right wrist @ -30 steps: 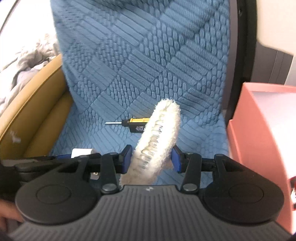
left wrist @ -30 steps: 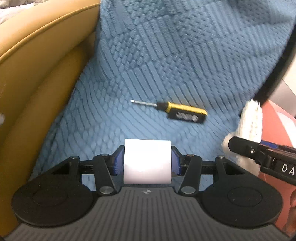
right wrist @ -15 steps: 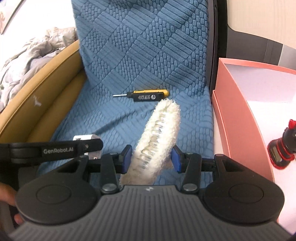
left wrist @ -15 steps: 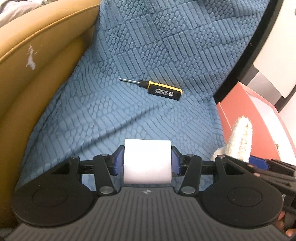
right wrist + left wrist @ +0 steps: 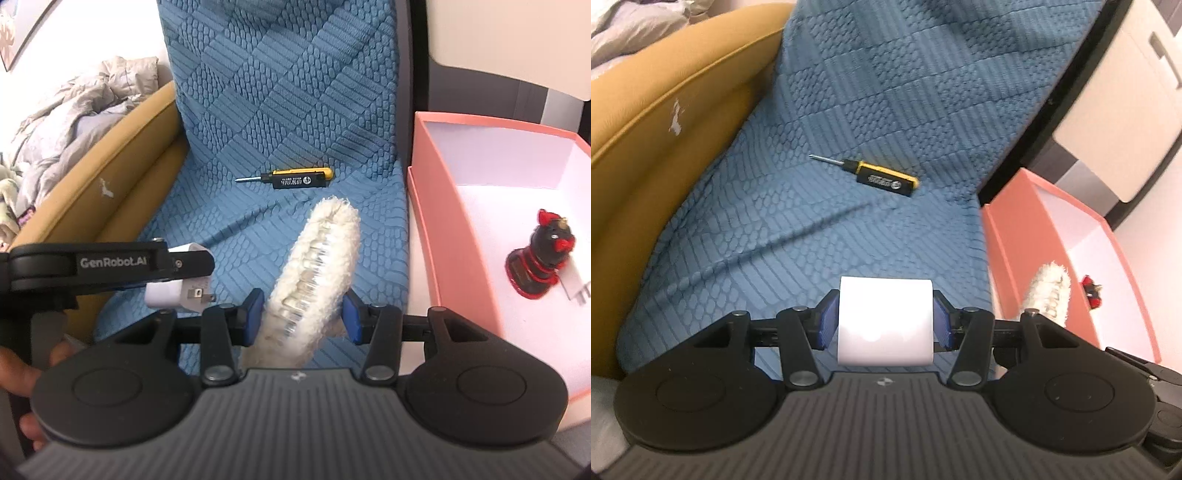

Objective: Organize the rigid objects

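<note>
My left gripper [image 5: 885, 322] is shut on a white plug adapter [image 5: 885, 325], held above the blue textured cover [image 5: 849, 110]; the adapter's prongs show in the right wrist view [image 5: 181, 293]. My right gripper [image 5: 303, 314] is shut on a fluffy white hair clip [image 5: 314, 266], which also shows in the left wrist view [image 5: 1047, 293]. A black and yellow screwdriver [image 5: 875, 176] lies on the cover ahead of both grippers, also in the right wrist view [image 5: 291, 178]. A pink box [image 5: 443, 206] stands to the right, also in the left wrist view [image 5: 1008, 236].
Inside the pink box sit a black and red figurine [image 5: 539, 254] and a white plug [image 5: 576, 284]. A tan cushion edge [image 5: 646, 122] rises on the left. Crumpled grey bedding [image 5: 74, 122] lies beyond it. A white cabinet [image 5: 1126, 103] stands behind the box.
Both grippers have pulled back and to the right with their objects still held. The screwdriver looks farther away, and the pink box and the figurine inside it have come into view.
</note>
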